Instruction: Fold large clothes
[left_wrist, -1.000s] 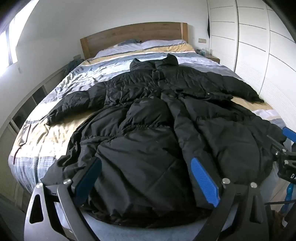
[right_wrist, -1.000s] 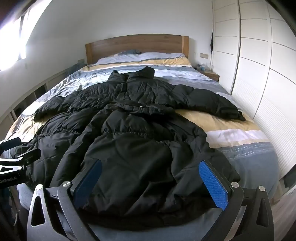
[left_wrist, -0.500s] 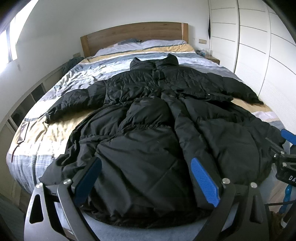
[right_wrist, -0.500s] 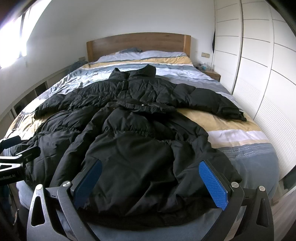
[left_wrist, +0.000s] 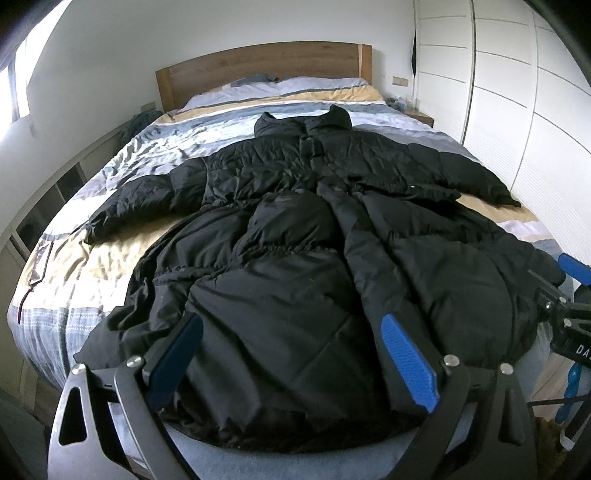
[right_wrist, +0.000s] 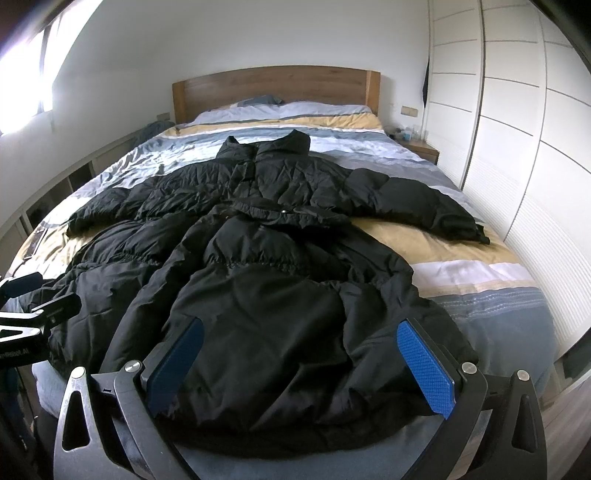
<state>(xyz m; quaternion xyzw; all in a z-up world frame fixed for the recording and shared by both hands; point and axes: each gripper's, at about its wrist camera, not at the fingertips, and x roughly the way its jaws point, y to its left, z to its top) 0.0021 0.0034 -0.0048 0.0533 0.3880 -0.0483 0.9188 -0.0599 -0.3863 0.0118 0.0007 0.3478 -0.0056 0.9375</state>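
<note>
A long black puffer coat (left_wrist: 295, 236) (right_wrist: 266, 266) lies spread flat on the bed, collar toward the headboard, both sleeves stretched out sideways, hem at the foot of the bed. My left gripper (left_wrist: 291, 339) hovers open above the hem on the left half, nothing between its blue pads. My right gripper (right_wrist: 301, 343) hovers open above the hem on the right half, also holding nothing. Each gripper shows at the edge of the other's view: the right gripper (left_wrist: 565, 306) and the left gripper (right_wrist: 33, 306).
The bed has a striped grey, white and yellow cover (right_wrist: 476, 273) and a wooden headboard (left_wrist: 258, 70). White wardrobe doors (right_wrist: 517, 147) run along the right side. A low shelf unit (left_wrist: 44, 206) lines the left wall. A nightstand (right_wrist: 424, 149) stands by the headboard.
Both grippers have drifted slightly back and up from the hem, so the coat looks a little farther away. The coat has not moved.
</note>
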